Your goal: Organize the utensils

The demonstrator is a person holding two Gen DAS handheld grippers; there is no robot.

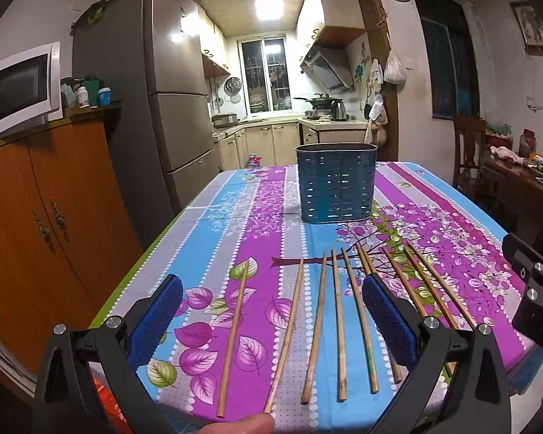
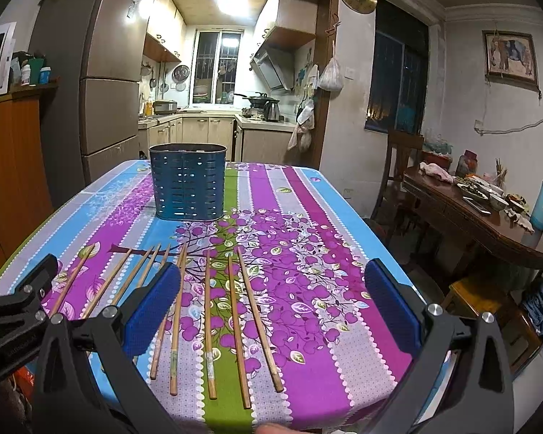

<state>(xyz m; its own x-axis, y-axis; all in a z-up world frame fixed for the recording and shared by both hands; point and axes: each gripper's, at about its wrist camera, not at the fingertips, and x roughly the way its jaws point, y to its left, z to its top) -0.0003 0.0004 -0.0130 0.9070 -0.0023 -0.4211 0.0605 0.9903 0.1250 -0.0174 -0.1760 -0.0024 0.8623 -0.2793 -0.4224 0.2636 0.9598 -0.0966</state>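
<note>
Several bamboo chopsticks (image 1: pixel 320 322) lie side by side near the front edge of a flowered tablecloth (image 1: pixel 235 195), also seen in the right wrist view as chopsticks (image 2: pixel 208 322). A dark blue perforated utensil holder (image 1: pixel 336 182) stands upright farther back on the table; the holder (image 2: pixel 187 181) looks empty from here. My left gripper (image 1: pixel 271 316) is open above the left chopsticks, holding nothing. My right gripper (image 2: pixel 271 303) is open above the right chopsticks and bare cloth. Each gripper's body shows at the edge of the other's view.
An orange wooden cabinet (image 1: pixel 54 213) with a microwave (image 1: pixel 14 86) stands left of the table, a grey fridge (image 1: pixel 170 83) behind it. A dark wooden table (image 2: pixel 488 217) with dishes and a thermos, plus chairs, stands to the right. A fingertip (image 1: pixel 242 425) shows at the bottom edge.
</note>
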